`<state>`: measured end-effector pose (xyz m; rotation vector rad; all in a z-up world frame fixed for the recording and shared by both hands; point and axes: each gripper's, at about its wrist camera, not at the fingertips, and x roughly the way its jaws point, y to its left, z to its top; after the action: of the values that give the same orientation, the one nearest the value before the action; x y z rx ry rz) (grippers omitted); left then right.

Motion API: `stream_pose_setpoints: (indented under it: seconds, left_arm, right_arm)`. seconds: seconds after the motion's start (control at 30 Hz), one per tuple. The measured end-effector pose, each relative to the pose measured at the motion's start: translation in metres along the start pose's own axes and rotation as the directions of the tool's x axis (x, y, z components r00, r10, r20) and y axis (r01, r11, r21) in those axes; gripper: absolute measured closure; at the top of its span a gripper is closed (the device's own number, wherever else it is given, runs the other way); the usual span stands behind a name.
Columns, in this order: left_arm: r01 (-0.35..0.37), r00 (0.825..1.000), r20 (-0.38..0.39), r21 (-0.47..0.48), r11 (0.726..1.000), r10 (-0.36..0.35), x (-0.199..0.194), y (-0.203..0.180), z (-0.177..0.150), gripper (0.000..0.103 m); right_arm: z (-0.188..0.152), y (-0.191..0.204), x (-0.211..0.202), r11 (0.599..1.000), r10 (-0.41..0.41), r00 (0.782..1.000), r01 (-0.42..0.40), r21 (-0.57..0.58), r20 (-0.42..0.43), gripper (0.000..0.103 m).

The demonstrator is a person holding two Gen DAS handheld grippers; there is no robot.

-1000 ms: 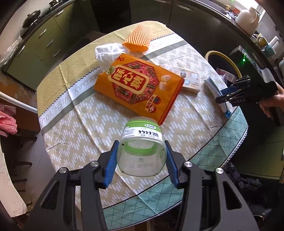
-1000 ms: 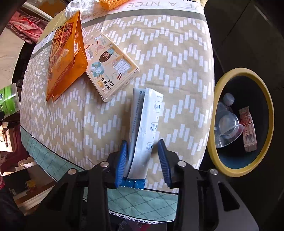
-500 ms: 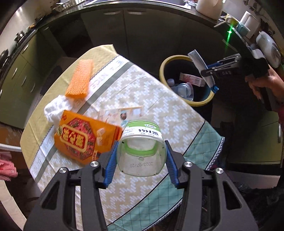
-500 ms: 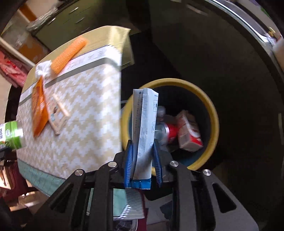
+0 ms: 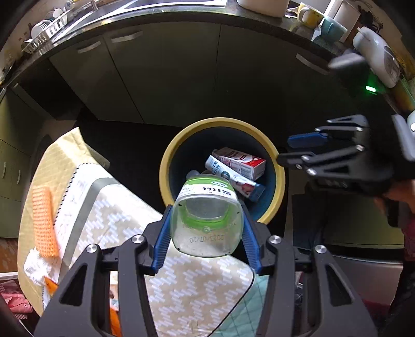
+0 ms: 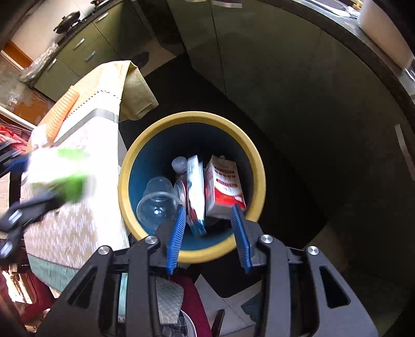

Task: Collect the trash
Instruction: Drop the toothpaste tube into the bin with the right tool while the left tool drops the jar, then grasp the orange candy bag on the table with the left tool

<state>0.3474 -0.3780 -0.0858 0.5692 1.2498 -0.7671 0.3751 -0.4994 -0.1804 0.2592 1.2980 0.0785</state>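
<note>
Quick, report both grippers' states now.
Left gripper: closed on the clear plastic jar.
Right gripper: jaws open, empty, above the yellow-rimmed trash bin.

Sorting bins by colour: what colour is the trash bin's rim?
Yellow rim, blue inside; clearest in the right wrist view.

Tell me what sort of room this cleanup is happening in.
Most likely a home kitchen: a dark countertop runs above green cabinets, with a dish rack on it, and a cloth-covered table stands beside a yellow-rimmed trash bin.
</note>
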Motion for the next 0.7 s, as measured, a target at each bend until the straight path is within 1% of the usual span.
stream_pose_setpoints:
  seconds: [0.1,0.17,0.2,0.27,0.3,0.37,0.43,0.53,0.6,0.63,0.7]
  left_arm:
    - [-0.004,0.999,-0.039,-0.017,1.0,0.003,0.037,-0.002,0.022,0.055]
    - [-0.002,0.998,-0.06,-0.033,0.999,0.0,0.057,-0.001,0.032,0.055]
    - [-0.001,0.998,-0.068,-0.039,0.999,-0.001,0.065,-0.001,0.036,0.055]
    - [0.004,0.997,-0.078,-0.053,0.999,-0.008,0.077,-0.001,0.042,0.053]
    - [0.002,0.996,-0.084,-0.06,0.998,-0.007,0.08,-0.004,0.044,0.048]
    - [-0.003,0.996,-0.085,-0.069,0.998,-0.003,0.082,-0.002,0.046,0.047]
    - [0.009,0.997,-0.077,-0.071,0.997,-0.014,0.072,0.0,0.043,0.047]
    - [-0.005,0.999,-0.049,-0.059,0.998,0.002,0.04,0.01,0.023,0.047]
    - [0.0,0.999,-0.045,-0.068,0.998,-0.003,0.012,0.023,-0.001,0.046]
    - [-0.007,0.999,-0.041,-0.078,0.997,0.003,-0.001,0.032,-0.013,0.044]
    - [-0.041,0.998,-0.046,-0.087,0.995,0.037,-0.03,0.05,-0.049,0.041]
  right_arm:
    - [-0.02,-0.006,-0.013,1.0,0.001,1.0,-0.001,0.005,0.008,0.066]
    - [-0.033,-0.014,-0.02,1.0,0.003,1.0,-0.003,0.014,0.007,0.066]
    - [-0.04,-0.011,-0.022,1.0,0.002,1.0,-0.002,0.017,0.007,0.066]
    - [-0.047,-0.015,-0.027,1.0,0.001,1.0,-0.002,0.02,0.006,0.066]
    - [-0.051,-0.017,-0.03,1.0,0.004,1.0,-0.004,0.023,0.006,0.066]
    - [-0.055,-0.019,-0.038,1.0,0.006,1.0,-0.006,0.024,0.017,0.066]
    - [-0.058,-0.016,-0.047,1.0,0.012,0.999,-0.013,0.017,0.031,0.066]
    - [-0.062,-0.004,-0.059,1.0,0.018,0.999,-0.017,-0.014,0.048,0.066]
    - [-0.062,0.008,-0.062,0.999,0.021,0.998,-0.018,-0.044,0.056,0.066]
    - [-0.063,0.016,-0.065,0.998,0.022,0.998,-0.018,-0.064,0.059,0.066]
    - [-0.059,0.03,-0.067,0.993,0.036,0.998,-0.03,-0.11,0.059,0.066]
